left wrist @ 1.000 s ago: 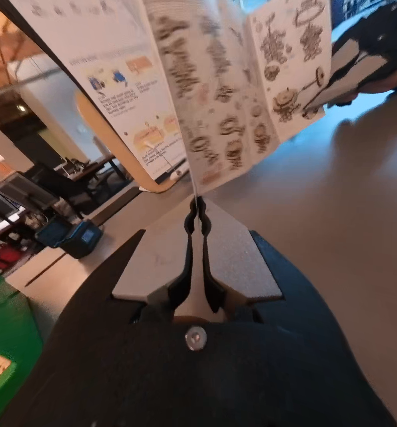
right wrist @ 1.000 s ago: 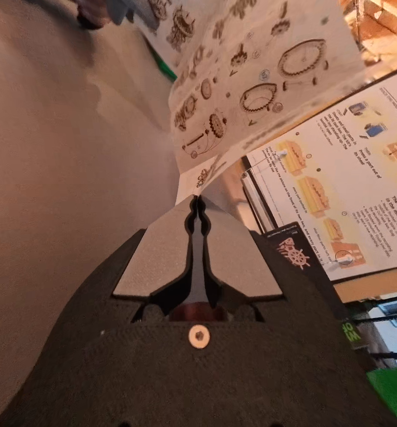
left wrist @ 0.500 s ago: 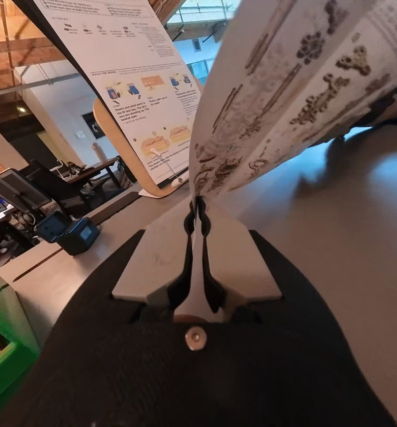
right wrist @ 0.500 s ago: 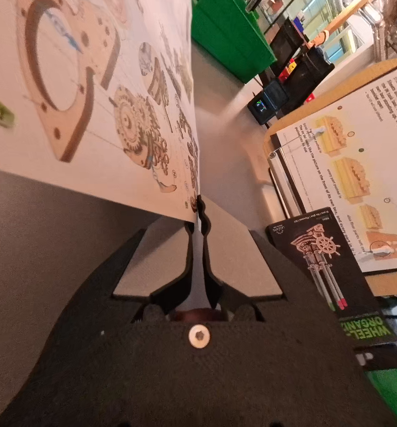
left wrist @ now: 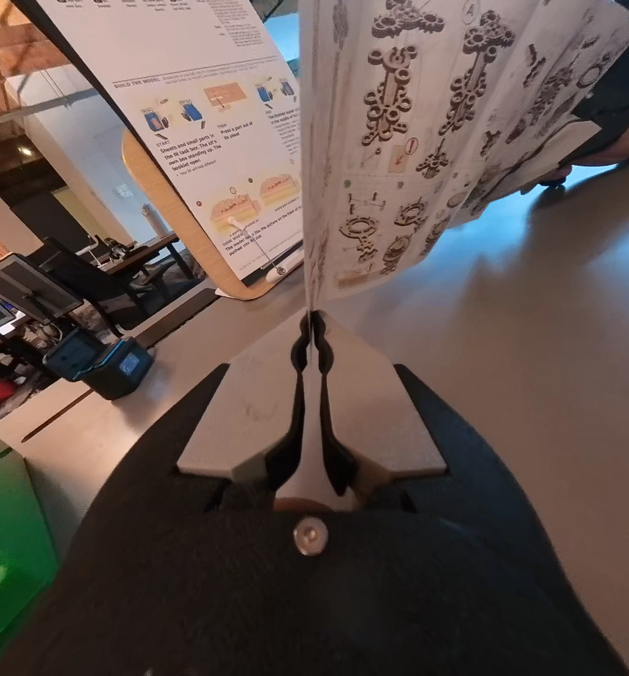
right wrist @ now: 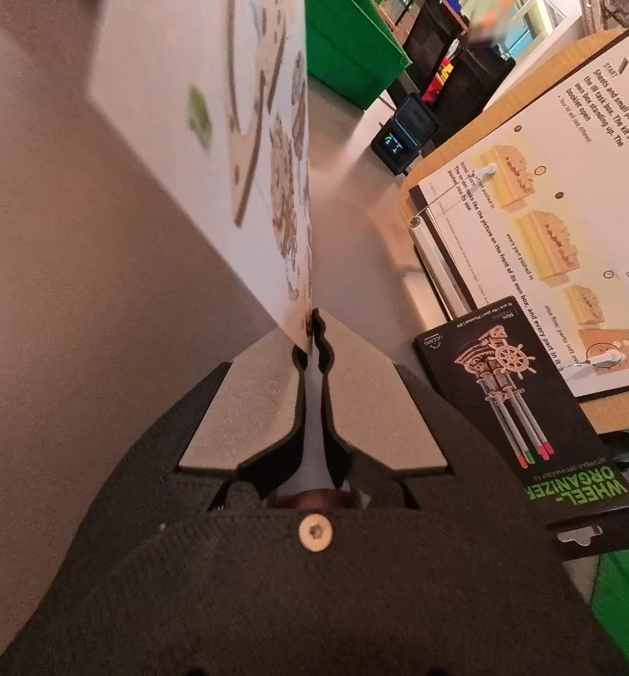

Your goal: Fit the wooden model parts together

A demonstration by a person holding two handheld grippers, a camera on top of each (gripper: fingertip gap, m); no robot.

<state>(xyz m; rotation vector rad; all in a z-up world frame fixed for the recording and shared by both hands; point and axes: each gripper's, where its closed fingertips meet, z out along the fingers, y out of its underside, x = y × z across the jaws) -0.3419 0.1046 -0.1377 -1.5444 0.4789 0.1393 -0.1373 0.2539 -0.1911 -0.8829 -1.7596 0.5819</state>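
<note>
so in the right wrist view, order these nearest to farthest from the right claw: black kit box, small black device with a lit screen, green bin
1. Black kit box: just right of the right claw, standing against the instruction board.
2. Small black device with a lit screen: farther ahead, right of the held paper booklet.
3. Green bin: farthest, at the top of the view.

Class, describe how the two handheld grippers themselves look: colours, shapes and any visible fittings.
The left gripper and right gripper match: a broad matte black textured body, two pale grey wedge-shaped fingers with wavy black inner edges, and one silver screw centred behind them.
</note>
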